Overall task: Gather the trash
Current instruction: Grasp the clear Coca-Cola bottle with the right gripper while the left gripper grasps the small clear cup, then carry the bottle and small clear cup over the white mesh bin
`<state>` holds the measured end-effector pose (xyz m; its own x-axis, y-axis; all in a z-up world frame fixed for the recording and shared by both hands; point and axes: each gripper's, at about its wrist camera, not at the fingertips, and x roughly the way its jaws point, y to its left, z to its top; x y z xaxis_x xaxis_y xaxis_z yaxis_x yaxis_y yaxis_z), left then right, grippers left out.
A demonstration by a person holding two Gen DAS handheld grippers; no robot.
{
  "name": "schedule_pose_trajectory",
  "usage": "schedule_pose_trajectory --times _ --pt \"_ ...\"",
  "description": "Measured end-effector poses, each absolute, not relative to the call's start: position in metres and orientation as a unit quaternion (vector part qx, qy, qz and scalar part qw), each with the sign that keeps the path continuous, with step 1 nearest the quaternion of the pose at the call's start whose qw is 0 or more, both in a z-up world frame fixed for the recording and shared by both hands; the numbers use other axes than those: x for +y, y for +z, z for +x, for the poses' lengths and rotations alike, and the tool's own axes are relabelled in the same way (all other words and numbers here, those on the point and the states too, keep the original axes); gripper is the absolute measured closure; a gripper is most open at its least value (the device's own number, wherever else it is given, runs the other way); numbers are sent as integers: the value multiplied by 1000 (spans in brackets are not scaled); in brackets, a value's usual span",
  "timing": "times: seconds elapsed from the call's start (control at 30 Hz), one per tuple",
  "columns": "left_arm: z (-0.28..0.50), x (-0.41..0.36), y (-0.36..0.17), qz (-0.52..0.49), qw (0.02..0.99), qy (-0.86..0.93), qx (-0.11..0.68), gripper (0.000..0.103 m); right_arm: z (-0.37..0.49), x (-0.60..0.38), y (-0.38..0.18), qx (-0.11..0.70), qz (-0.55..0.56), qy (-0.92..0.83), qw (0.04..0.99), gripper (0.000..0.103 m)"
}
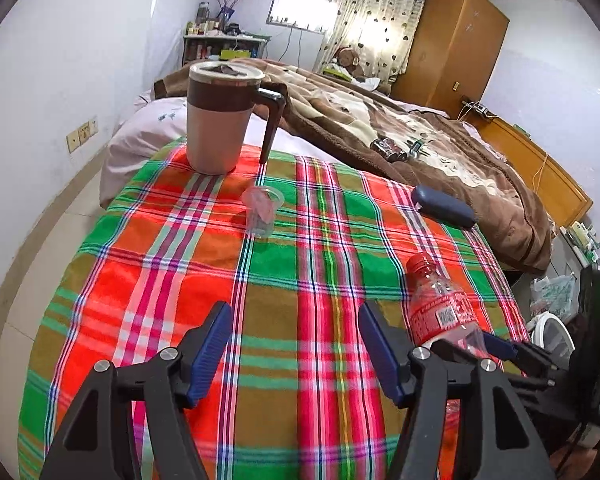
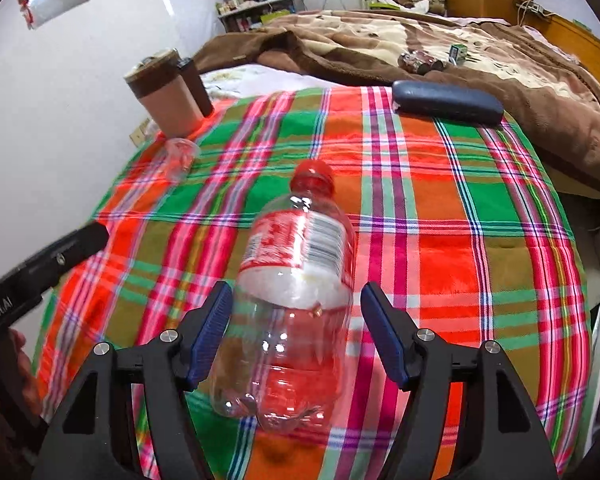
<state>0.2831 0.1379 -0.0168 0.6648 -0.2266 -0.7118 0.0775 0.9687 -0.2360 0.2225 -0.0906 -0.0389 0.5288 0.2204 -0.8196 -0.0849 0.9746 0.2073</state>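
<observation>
My left gripper (image 1: pixel 294 350) hangs half-open over bare plaid cloth (image 1: pixel 260 304), gripping nothing. To its right, the clear bottle (image 2: pixel 290 300) lies between my right gripper's (image 2: pixel 296 334) wide jaws, untouched by the pads, red cap pointing away toward the bed.

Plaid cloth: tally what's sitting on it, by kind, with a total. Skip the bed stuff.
Plastic bottle: 1
Clear plastic cup: 1
Lidded mug: 1
Dark blue case: 1
Total: 4
</observation>
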Motion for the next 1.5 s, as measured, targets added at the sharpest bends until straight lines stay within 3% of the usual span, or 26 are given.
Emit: schedule_pose_trajectory --times 0.13,0.17,0.97,1.27,1.5 --pt "306 138 -21 -86 906 -80 407 38 227 -92 -42 475 65 76 874 35" --pt "312 138 -23 -85 905 -78 409 38 227 -93 -42 473 64 74 875 39" --pt "423 136 -70 -60 894 -48 441 38 226 -94 -45 422 31 62 904 39" --pt "427 135 -71 -53 897 -34 437 72 225 -97 -46 420 41 66 904 39" --pt "422 136 -70 -50 897 -37 437 72 225 -97 -46 420 45 67 904 39"
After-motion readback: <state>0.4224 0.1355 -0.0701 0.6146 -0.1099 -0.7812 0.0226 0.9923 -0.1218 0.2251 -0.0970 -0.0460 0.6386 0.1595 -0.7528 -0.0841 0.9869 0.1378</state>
